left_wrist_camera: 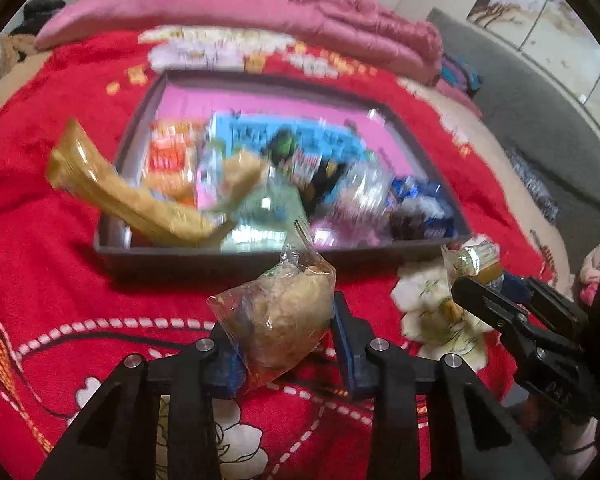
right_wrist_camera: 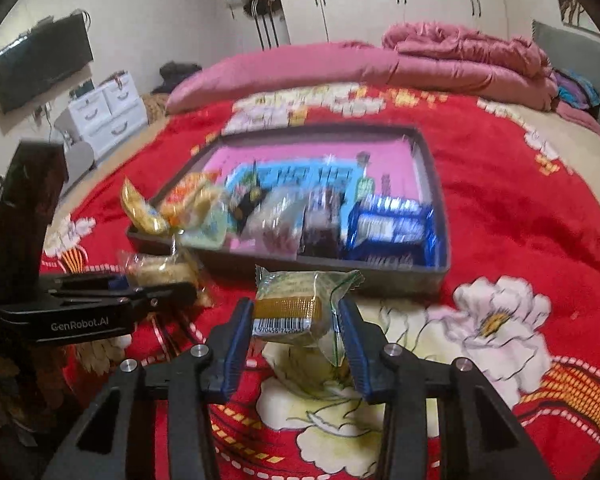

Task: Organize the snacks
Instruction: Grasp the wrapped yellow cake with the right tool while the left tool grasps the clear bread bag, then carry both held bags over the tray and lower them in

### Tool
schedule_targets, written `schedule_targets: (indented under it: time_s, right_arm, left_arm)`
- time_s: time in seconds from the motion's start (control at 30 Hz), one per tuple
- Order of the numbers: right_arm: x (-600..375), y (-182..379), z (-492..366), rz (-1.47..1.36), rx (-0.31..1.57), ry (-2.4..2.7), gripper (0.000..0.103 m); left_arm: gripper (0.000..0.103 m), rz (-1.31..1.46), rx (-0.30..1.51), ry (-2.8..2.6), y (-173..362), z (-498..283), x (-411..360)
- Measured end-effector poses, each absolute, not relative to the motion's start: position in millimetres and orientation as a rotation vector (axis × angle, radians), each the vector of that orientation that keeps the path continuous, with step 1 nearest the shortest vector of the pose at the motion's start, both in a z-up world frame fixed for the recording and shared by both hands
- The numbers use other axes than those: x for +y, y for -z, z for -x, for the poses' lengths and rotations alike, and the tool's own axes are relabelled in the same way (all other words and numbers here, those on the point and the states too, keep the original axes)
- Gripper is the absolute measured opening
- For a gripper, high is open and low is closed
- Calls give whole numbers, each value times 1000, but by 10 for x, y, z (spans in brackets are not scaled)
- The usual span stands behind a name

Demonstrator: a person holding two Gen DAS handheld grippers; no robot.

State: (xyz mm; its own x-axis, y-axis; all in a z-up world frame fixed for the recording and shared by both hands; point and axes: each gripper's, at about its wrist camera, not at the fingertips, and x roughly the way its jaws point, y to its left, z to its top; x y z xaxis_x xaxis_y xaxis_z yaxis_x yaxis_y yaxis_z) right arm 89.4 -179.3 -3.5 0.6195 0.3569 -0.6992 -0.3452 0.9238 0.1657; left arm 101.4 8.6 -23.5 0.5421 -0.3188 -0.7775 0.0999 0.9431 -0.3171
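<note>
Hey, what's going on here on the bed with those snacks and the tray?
A person is sorting snacks with a handheld gripper in each hand. The left gripper is clamped on a clear-wrapped pastry, and the right gripper is clamped on a green-and-gold wrapped cake. Both are held above the red floral blanket, just short of the dark tray, which already holds several packets. One long yellow packet hangs over the tray's left edge.

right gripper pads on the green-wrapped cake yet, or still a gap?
Touching. The right wrist view shows the right gripper with both blue pads against the green-wrapped cake, which hangs between them clear of the red blanket.
</note>
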Motion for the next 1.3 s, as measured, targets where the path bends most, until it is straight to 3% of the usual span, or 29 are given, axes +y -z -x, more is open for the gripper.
schedule_targets:
  time_s: [0.33,1.3]
  right_arm:
    - [-1995,-90,-1010,-90,760,-359,44]
    - [-2050,-36,-1435,-158,750,-287,44]
  left_arm:
    - [37,241,829,203,-33,-981,186]
    - [37,185,836,189,81,-1316,15]
